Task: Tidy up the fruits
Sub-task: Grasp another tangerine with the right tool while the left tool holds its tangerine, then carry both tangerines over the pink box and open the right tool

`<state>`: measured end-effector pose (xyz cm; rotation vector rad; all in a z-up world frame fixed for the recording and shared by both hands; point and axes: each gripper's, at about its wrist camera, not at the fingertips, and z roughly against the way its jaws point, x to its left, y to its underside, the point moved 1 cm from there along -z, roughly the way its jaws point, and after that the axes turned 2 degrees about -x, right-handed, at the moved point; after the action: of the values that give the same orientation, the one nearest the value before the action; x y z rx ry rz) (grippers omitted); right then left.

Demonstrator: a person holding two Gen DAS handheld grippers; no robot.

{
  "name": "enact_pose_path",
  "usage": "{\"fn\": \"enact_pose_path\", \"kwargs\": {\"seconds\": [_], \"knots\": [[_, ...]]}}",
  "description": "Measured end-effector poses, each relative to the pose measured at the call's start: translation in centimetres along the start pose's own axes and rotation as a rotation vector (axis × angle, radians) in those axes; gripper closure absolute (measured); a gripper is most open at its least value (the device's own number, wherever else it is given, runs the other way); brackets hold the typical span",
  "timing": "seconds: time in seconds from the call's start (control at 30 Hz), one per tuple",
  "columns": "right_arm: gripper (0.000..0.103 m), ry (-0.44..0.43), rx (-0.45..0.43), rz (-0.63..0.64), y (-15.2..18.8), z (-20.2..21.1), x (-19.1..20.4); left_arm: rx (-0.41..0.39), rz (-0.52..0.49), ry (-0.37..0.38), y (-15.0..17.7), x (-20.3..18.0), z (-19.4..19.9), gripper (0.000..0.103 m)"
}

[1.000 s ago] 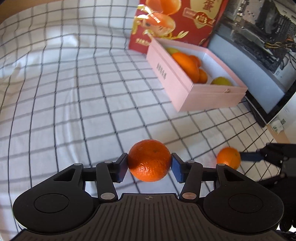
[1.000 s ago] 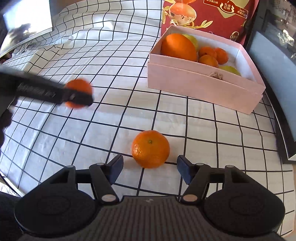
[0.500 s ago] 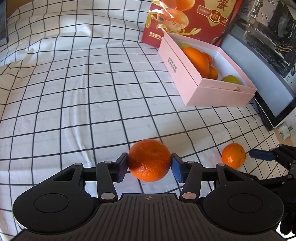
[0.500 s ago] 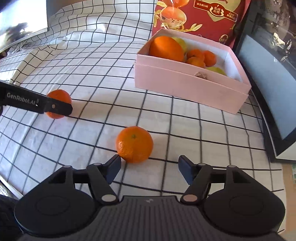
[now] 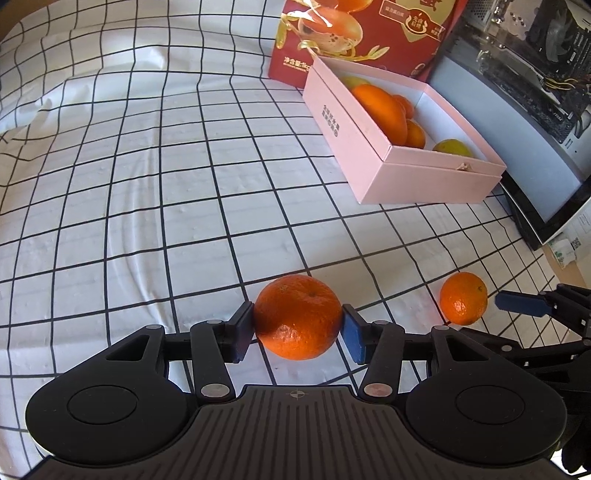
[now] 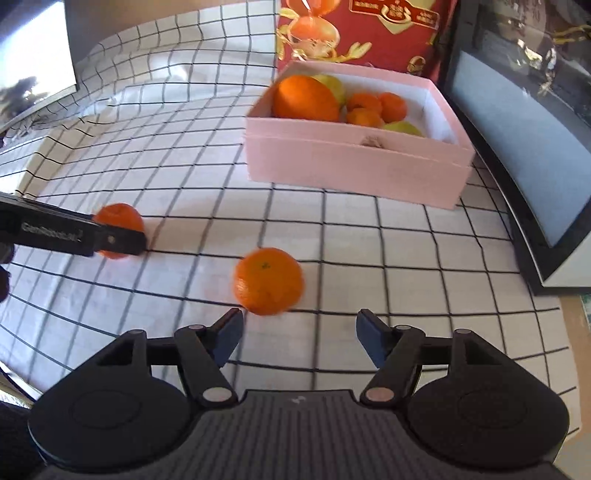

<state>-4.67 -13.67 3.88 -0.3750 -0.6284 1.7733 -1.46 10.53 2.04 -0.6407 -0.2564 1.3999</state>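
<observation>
My left claw (image 5: 297,332) is clamped on an orange (image 5: 297,322), pads squeezing both sides. My right claw (image 6: 299,338) gapes empty, the second orange (image 6: 268,280) sitting on the checked cloth (image 5: 147,184) just beyond its tips, a bit left of centre. I'd nudge left, slide forward until the pads bracket it, then close gently. The pink box (image 6: 354,166) waits further back, half full.

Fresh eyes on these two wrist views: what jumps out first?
The orange clamped between the left gripper pads, low in the left wrist view. Next, the loose orange on the checked cloth just ahead of the open right gripper. Behind both sits the pink box, already holding oranges and yellow-green fruit, with a red carton standing behind it.
</observation>
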Motion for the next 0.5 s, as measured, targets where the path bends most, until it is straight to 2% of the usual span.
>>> {"fn": "enact_pose_path", "kwargs": {"seconds": [0.17,0.23,0.3,0.37,0.5], "knots": [[0.036,-0.010,-0.020,0.022,-0.7,-0.6,1.3,-0.001,-0.008,0.008,0.1,0.0,0.0,0.048],[0.041,-0.003,-0.021,0.033,-1.1,-0.9,1.7,-0.004,-0.007,0.005,0.2,-0.1,0.0,0.048],[0.052,0.003,-0.019,0.053,-1.4,-1.0,2.0,-0.002,0.000,-0.002,0.1,-0.1,0.0,0.048],[0.058,0.010,-0.022,0.072,-1.6,-1.0,2.2,0.001,0.007,-0.007,0.1,-0.2,0.0,0.048],[0.060,0.002,-0.019,0.078,-1.8,-1.1,2.2,0.005,0.028,0.001,-0.1,0.1,0.0,0.048]]}}
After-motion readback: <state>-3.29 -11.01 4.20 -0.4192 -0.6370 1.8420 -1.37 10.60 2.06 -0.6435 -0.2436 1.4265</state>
